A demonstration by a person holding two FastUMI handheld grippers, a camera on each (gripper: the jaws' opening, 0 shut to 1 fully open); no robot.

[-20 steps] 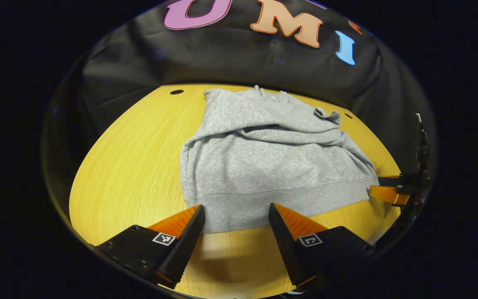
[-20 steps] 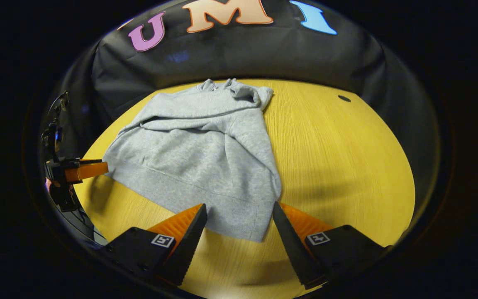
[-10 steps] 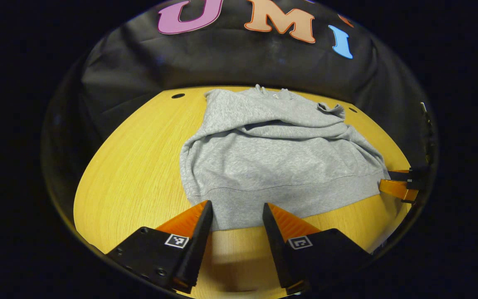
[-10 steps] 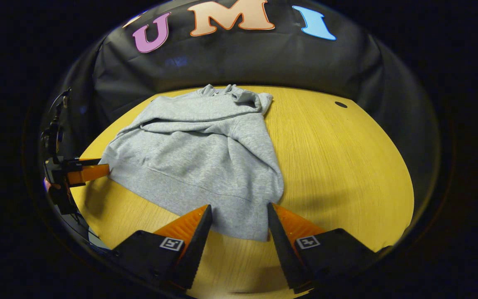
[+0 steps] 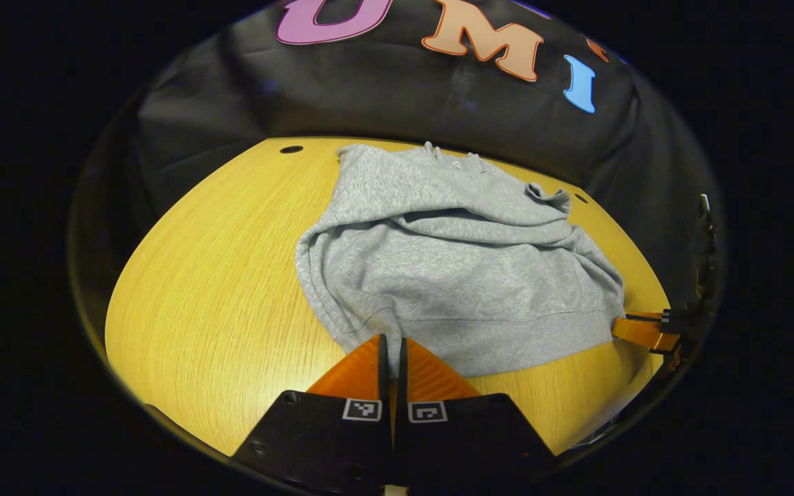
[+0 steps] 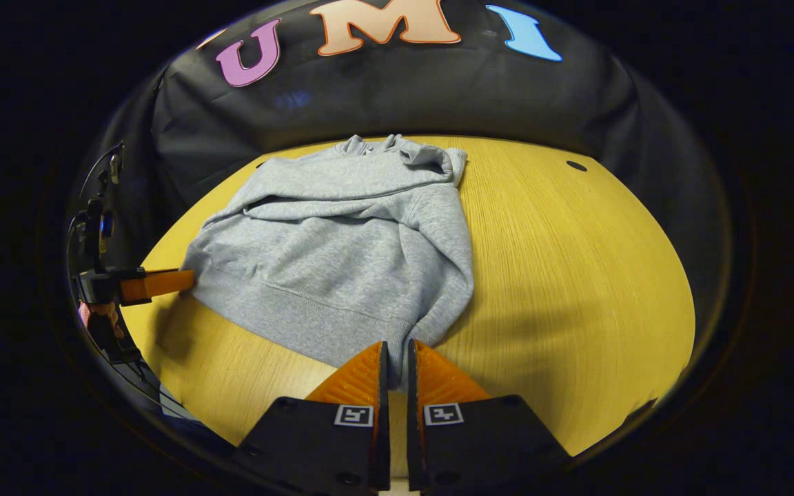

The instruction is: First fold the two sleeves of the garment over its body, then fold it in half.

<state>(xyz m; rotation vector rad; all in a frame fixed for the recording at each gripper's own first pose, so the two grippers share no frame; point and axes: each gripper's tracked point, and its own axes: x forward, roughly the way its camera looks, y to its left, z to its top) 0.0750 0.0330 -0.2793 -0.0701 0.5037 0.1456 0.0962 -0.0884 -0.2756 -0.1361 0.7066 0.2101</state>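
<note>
A grey sweatshirt [image 5: 452,269] lies flat on a yellow wood-grain bench [image 5: 204,289], collar toward the far wall and hem toward the cameras, its sleeves [image 5: 480,224] already drawn across the body in a loose band below the collar. In the left gripper view, the left hand-held gripper [image 5: 391,344] has its two fingers pressed together on one near corner of the hem, the cloth bunching into a small ridge where they bite. In the right gripper view, the right hand-held gripper [image 6: 395,351] is likewise clamped on the opposite hem corner, with a narrow strip of fabric between its fingers.

Each gripper can also be seen from the other's camera, low at the bench edge and meeting the hem from the side: the right one at the right rim of the left gripper view [image 5: 645,331], the left one at the left rim of the right gripper view [image 6: 156,284], a person's hand [image 6: 97,313] behind it.

Judging from the layout, the sleeve folds look done and the halving fold is in hand, with both corners pinched. The next move would call for raising the two corners together and carrying the hem evenly toward the collar, keeping the edge taut between the grippers so the crossed sleeves beneath are not dragged out of place.
</note>
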